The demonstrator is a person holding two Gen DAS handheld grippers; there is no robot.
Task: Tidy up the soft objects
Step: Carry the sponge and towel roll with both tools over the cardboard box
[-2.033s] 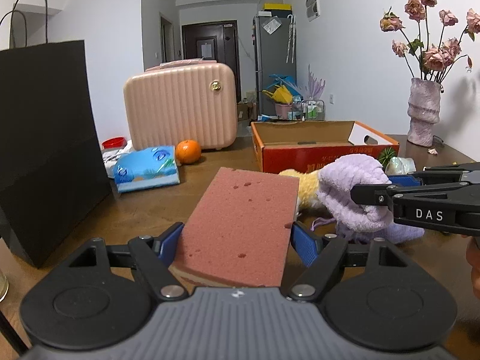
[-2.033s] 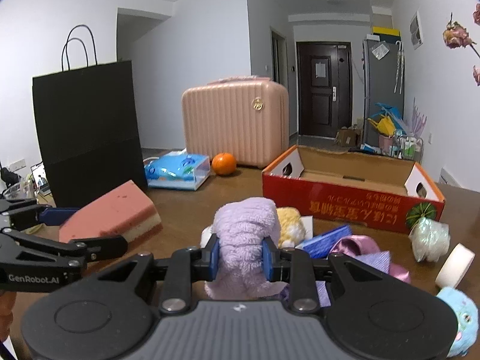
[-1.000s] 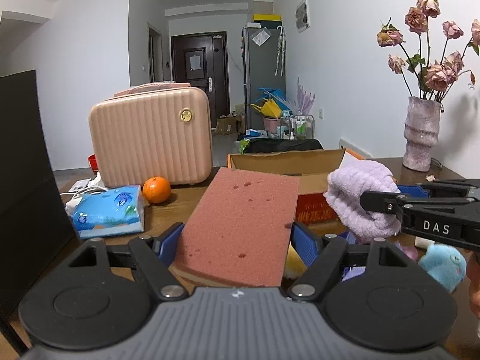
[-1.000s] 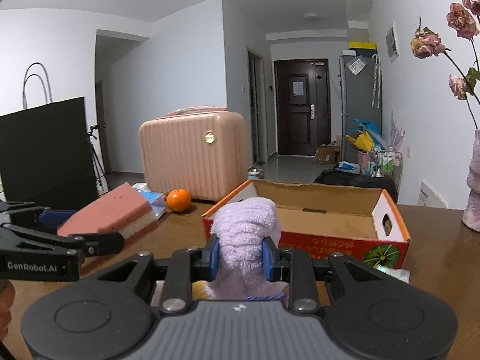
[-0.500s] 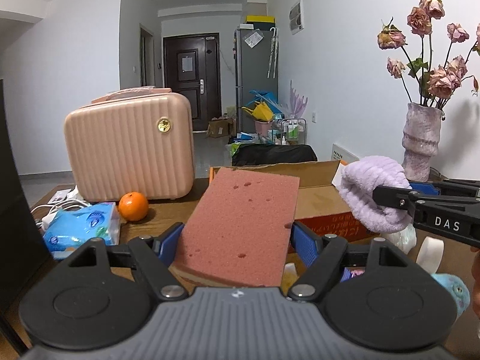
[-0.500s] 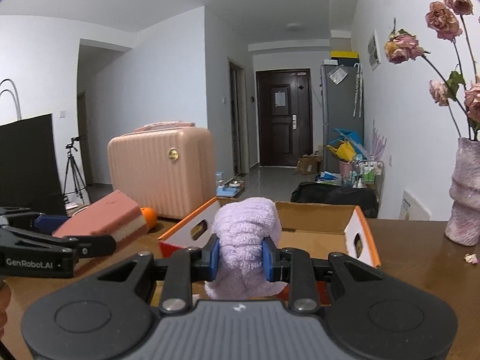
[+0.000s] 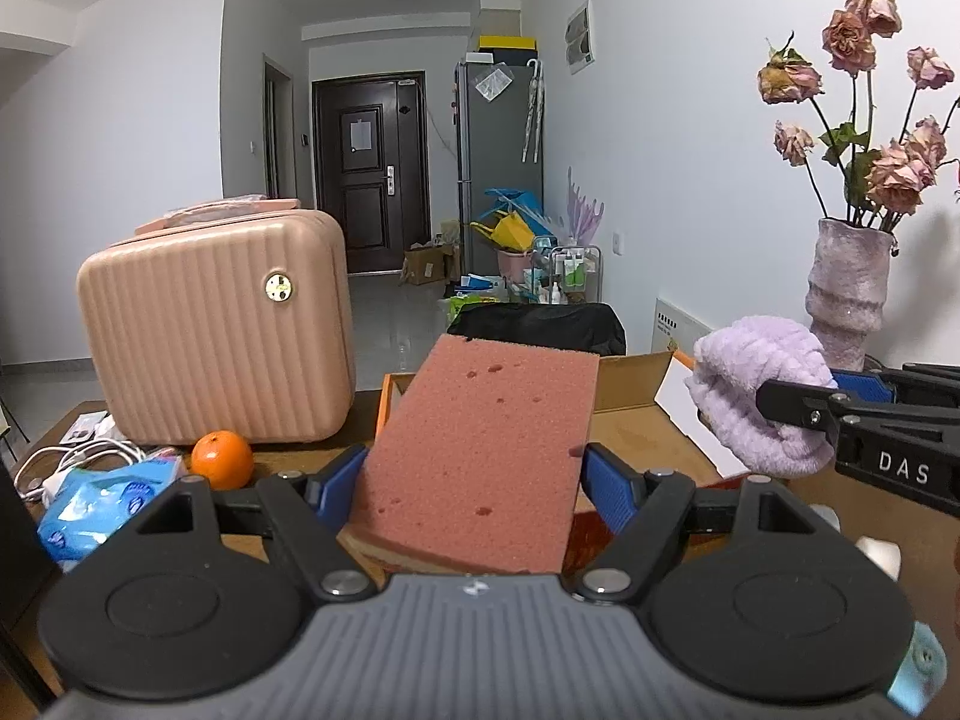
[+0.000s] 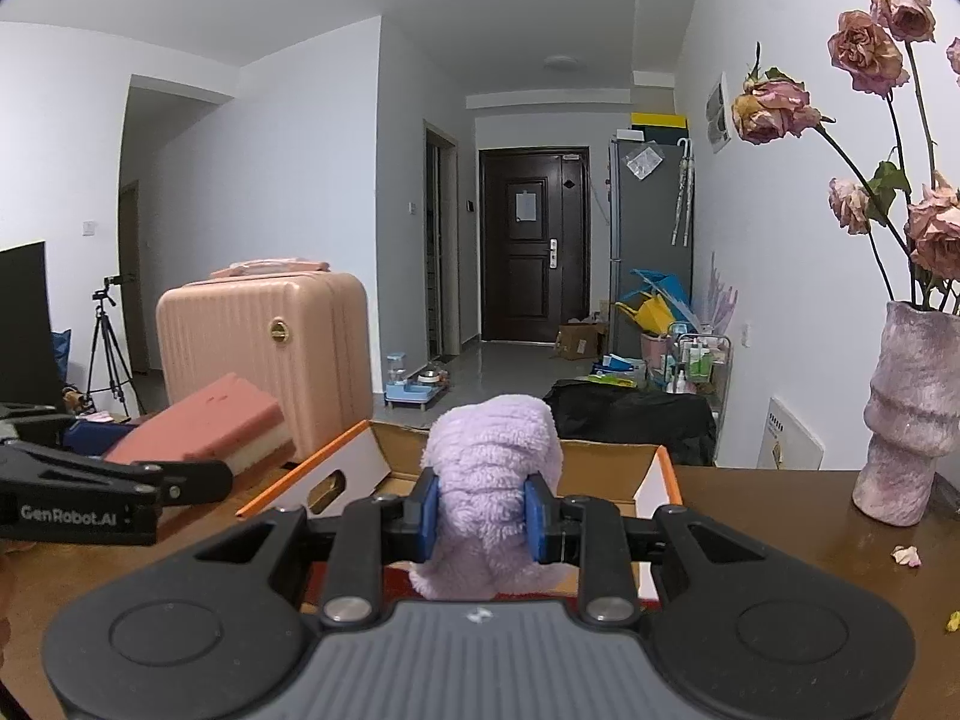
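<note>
Both loads are up but not yet boxed: the left gripper (image 7: 474,474) clamps the pink sponge (image 7: 486,450), the right gripper (image 8: 483,510) the lilac towel (image 8: 492,480), both near the cardboard box (image 8: 600,468).

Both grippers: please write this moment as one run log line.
left gripper: shut on pink sponge | right gripper: shut on lilac plush cloth | both at open cardboard box | nothing released

- The pink sponge (image 7: 480,450) hides most of the cardboard box (image 7: 630,378) in the left wrist view.
- The purple plush cloth (image 8: 492,480) covers the box's middle in the right wrist view.
- The black paper bag (image 8: 21,318) is cut off at the frame's left edge.
- A blue item (image 7: 915,669) at the lower right corner is blurred.
</note>
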